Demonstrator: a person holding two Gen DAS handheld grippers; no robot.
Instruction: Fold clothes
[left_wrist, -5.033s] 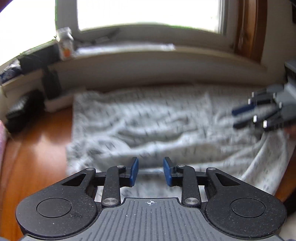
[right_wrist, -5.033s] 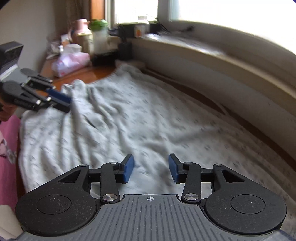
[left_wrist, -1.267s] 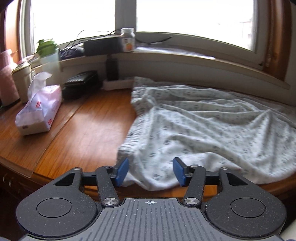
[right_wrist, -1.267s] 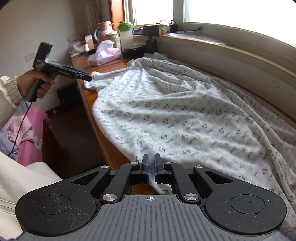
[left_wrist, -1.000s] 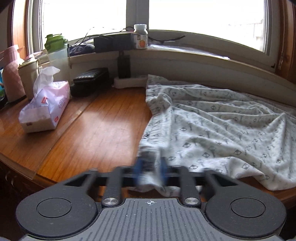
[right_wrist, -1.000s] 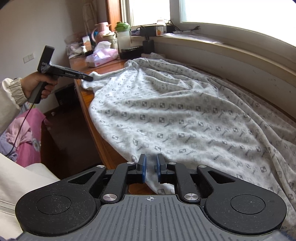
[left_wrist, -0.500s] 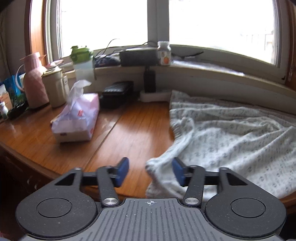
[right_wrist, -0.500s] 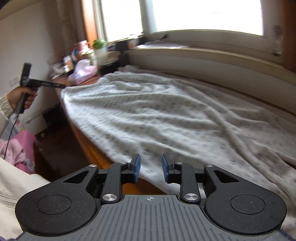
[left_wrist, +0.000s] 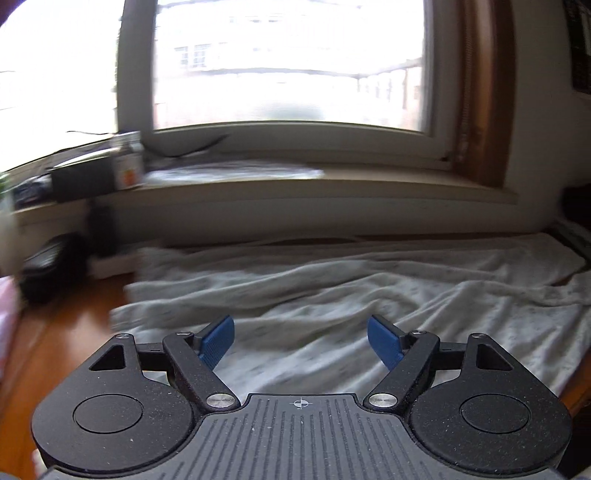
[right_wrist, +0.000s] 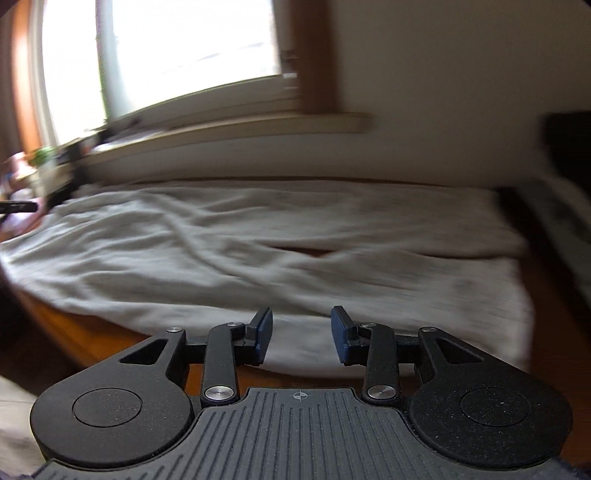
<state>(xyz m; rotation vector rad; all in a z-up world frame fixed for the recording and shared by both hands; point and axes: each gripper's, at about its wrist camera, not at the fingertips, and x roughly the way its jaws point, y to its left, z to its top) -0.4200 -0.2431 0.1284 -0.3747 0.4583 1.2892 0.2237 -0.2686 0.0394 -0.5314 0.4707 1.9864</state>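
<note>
A pale grey patterned garment (left_wrist: 332, 295) lies spread and wrinkled across the wooden table (left_wrist: 55, 343) below the window. My left gripper (left_wrist: 301, 339) hovers over its near left part, wide open, with nothing between its blue pads. The same garment (right_wrist: 258, 251) fills the right wrist view, with a small gap of bare wood (right_wrist: 310, 252) showing near its middle. Above the cloth's near edge, my right gripper (right_wrist: 301, 338) stands open and empty. Both views are blurred by motion.
The window sill (left_wrist: 258, 181) runs behind the table and carries a small bottle (left_wrist: 127, 160) and dark boxes. A black case (left_wrist: 51, 262) sits at the table's back left. Some dark object (right_wrist: 569, 155) stands at the right. The other gripper's tip (right_wrist: 18, 206) shows at far left.
Both grippers have swung right and opened wider. The left one let go of the garment's left corner about a second ago. The right one released the near edge. The cloth lies flatter.
</note>
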